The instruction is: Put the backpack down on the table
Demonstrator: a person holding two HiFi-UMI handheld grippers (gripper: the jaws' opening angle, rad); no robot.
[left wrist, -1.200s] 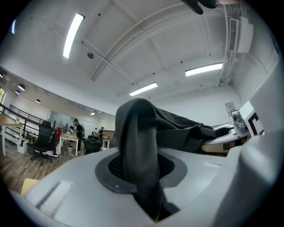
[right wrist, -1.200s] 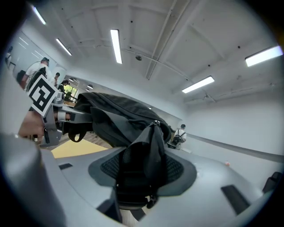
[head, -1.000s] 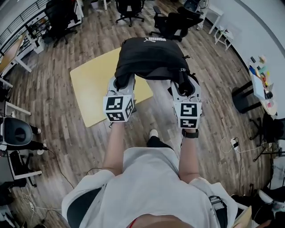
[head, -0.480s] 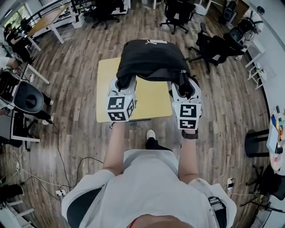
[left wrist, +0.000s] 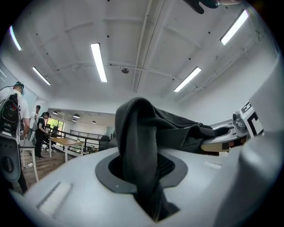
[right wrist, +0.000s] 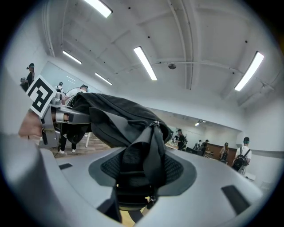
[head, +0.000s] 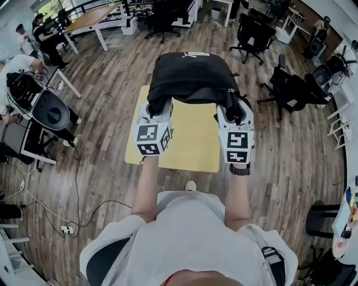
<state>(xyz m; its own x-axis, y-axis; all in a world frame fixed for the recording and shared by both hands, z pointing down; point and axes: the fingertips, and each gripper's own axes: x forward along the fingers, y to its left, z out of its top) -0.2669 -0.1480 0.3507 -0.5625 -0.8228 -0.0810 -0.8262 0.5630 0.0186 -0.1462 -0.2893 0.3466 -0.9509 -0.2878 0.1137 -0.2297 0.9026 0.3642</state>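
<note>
Holding above the yellow table (head: 193, 156), I've got the black backpack (head: 193, 75) slung between both grippers. It's soft, saggy, probably weighty. The left gripper (head: 158, 105) clamps a fabric fold, the right gripper (head: 234, 109) pinches the padded shoulder strap (right wrist: 151, 150) — sensible holds.

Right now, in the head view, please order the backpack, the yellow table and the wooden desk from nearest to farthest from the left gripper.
1. backpack: its strap is clamped in the left gripper.
2. yellow table: below the gripper.
3. wooden desk: far upper left, across the floor.
</note>
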